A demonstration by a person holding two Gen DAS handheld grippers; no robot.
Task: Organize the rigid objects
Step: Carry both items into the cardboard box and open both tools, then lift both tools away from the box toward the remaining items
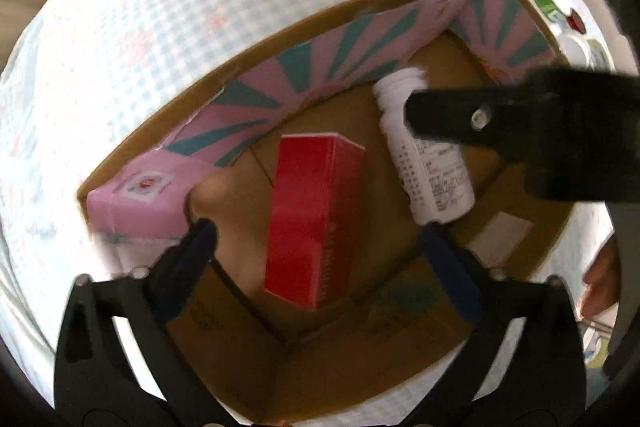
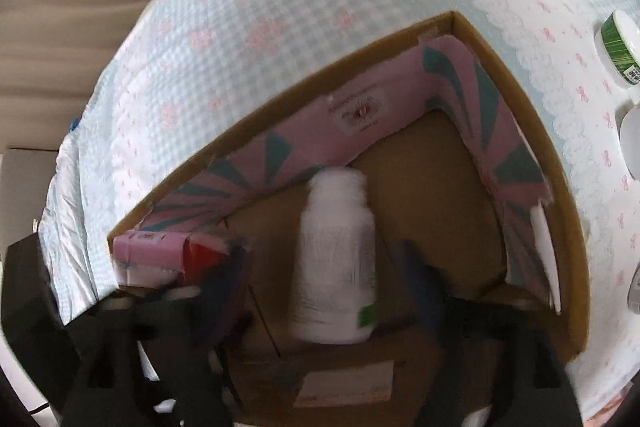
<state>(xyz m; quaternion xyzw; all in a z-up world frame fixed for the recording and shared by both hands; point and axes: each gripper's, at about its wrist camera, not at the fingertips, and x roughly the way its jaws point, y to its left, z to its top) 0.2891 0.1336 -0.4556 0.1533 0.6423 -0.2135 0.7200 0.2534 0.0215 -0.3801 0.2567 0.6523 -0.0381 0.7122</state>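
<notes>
My left gripper (image 1: 316, 247) hangs spread wide over the cardboard box (image 1: 328, 359), gripping nothing. Only its view shows the red carton (image 1: 316, 215) lying whole beside the white bottle (image 1: 424, 151). My right gripper (image 2: 324, 267) straddles that bottle, fingers apart and blurred; whether they touch it, I cannot tell.

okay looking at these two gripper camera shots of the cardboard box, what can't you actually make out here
- White bottle: left wrist view, the right gripper's dark body covers its middle; label print too small to read.
- Red box: right wrist view, only a corner shows behind a blurred gripper finger.
- Right gripper: motion blur hides whether its fingers touch the bottle.
- Containers outside the cardboard box: cut off by the right edge in both views.
</notes>
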